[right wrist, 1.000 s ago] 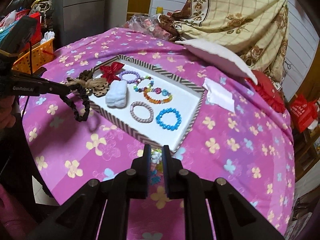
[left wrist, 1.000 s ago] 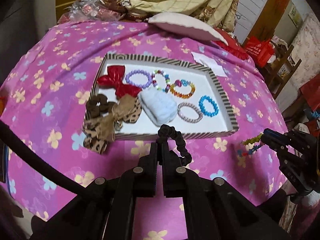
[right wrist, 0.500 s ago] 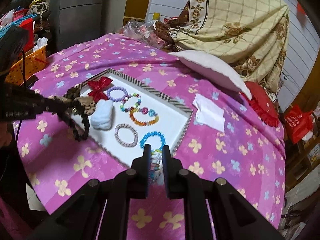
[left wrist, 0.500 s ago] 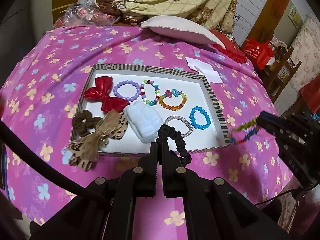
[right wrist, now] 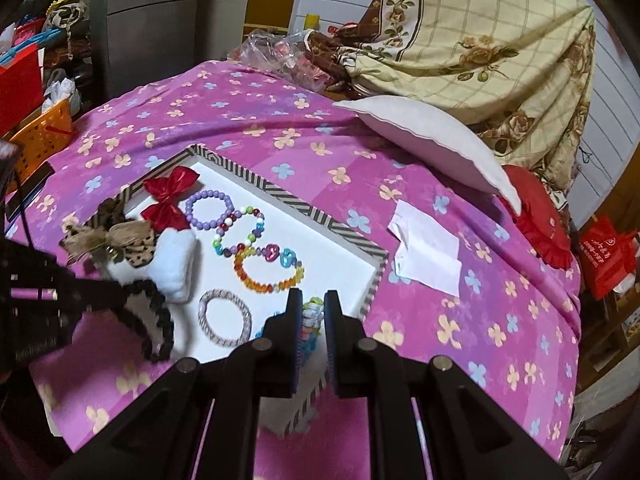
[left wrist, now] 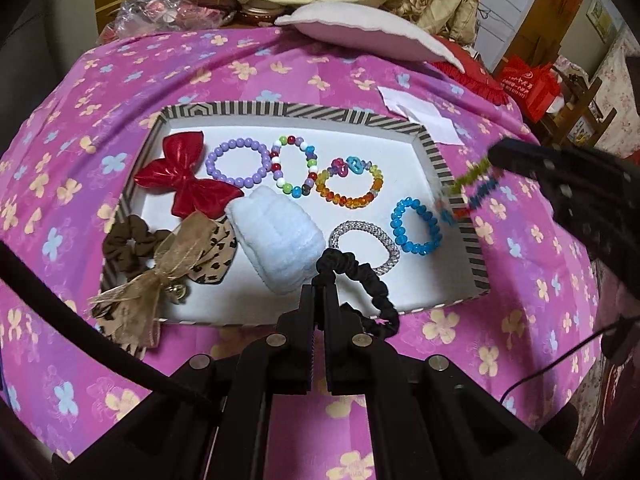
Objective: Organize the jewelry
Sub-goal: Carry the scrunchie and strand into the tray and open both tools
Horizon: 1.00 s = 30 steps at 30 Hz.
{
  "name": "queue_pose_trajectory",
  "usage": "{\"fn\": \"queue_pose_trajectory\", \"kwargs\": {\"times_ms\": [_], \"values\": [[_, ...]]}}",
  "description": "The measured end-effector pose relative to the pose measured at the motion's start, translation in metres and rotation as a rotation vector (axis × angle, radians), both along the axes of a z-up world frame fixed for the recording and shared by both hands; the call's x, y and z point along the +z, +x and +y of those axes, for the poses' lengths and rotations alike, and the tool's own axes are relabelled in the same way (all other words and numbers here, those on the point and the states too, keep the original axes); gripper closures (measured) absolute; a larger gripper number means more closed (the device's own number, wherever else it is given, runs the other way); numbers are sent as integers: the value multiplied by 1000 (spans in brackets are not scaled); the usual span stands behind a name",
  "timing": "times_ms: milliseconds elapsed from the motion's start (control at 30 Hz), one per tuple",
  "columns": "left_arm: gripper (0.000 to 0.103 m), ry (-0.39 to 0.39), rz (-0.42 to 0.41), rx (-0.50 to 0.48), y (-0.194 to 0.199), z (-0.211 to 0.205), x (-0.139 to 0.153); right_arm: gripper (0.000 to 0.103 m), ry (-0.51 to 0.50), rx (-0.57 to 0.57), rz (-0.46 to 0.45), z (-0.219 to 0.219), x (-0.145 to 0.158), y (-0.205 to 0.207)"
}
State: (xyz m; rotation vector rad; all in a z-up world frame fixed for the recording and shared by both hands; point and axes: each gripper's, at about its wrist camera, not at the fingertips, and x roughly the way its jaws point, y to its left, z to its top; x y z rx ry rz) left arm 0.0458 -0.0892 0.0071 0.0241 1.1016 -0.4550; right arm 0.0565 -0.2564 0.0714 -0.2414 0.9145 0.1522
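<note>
A striped-rim white tray lies on the pink flowered cloth. It holds a red bow, several bead bracelets, a white fluffy piece and a silver bangle. My left gripper is shut on a black scrunchie above the tray's near edge. My right gripper is shut on a multicoloured bead bracelet, held over the tray's right rim.
A brown scrunchie and leopard-print bows hang over the tray's left edge. White paper lies on the cloth right of the tray. A pillow and a blanket heap sit behind.
Both grippers have moved forward toward the tray. The right one brought the bead bracelet from off the cloth's right side to the tray's right rim. The black scrunchie now hangs over the tray.
</note>
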Motion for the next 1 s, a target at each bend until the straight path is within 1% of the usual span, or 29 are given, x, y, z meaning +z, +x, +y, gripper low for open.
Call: {"fn": "queue_pose_trajectory", "kwargs": {"times_ms": [233, 367, 500, 567, 733, 833, 867, 933, 1000], "values": [[79, 16, 28, 1, 10, -7, -18, 92, 21, 2, 36, -1, -18, 46], [79, 23, 44, 0, 16, -10, -26, 92, 10, -10, 80, -5, -41, 70], [79, 25, 58, 4, 20, -11, -33, 92, 1, -51, 130, -21, -65, 88], [79, 22, 66, 6, 22, -12, -36, 92, -20, -77, 146, -28, -75, 95], [79, 26, 71, 16, 25, -13, -41, 92, -38, -117, 130, -36, -88, 107], [79, 35, 58, 18, 23, -14, -41, 92, -27, -131, 132, -38, -94, 113], [79, 40, 52, 20, 22, -14, -40, 91, -13, -142, 136, -39, -96, 113], [79, 40, 47, 21, 21, -14, -39, 85, 25, -160, 133, -43, -95, 110], [79, 29, 43, 28, 21, -12, -38, 75, 69, -181, 121, -49, -90, 100]]}}
